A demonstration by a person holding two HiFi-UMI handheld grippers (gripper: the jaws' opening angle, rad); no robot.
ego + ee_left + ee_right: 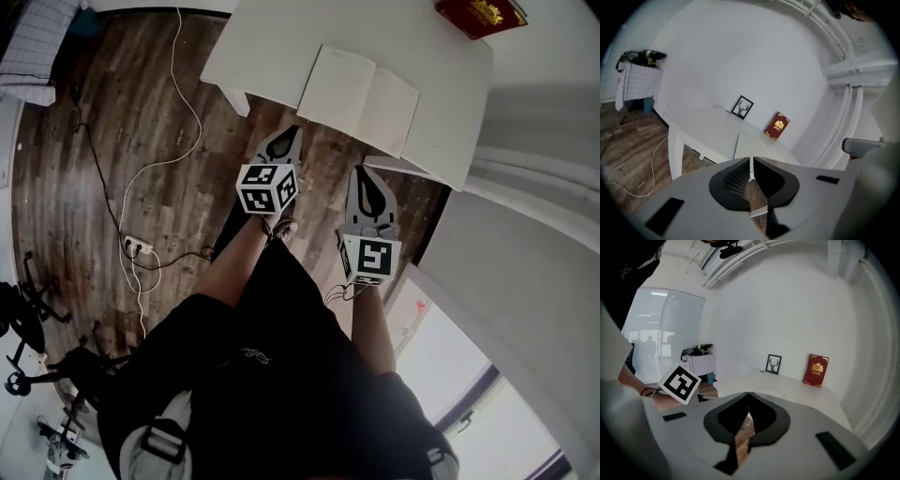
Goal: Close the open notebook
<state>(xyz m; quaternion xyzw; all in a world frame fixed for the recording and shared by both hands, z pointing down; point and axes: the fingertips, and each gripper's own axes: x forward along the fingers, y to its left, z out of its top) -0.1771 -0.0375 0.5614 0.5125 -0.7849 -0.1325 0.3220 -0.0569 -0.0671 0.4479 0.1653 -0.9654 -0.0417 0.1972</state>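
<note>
The open notebook (359, 98) lies flat, blank cream pages up, near the front edge of the white table (272, 47). Both grippers hang over the wood floor, short of that edge and apart from the notebook. My left gripper (286, 139) is shut with nothing between its jaws, its tips just below the notebook's left page. My right gripper (366, 183) is also shut and empty, under the table's right corner. In the left gripper view the left gripper (751, 161) points at the notebook (754, 146). The right gripper (749, 394) faces the table top.
A red book (480, 14) and a small framed deer picture (742, 107) stand against the wall at the table's back. A white cable runs over the floor to a power strip (137, 247). A side table with a checked cloth (637, 82) stands at the left.
</note>
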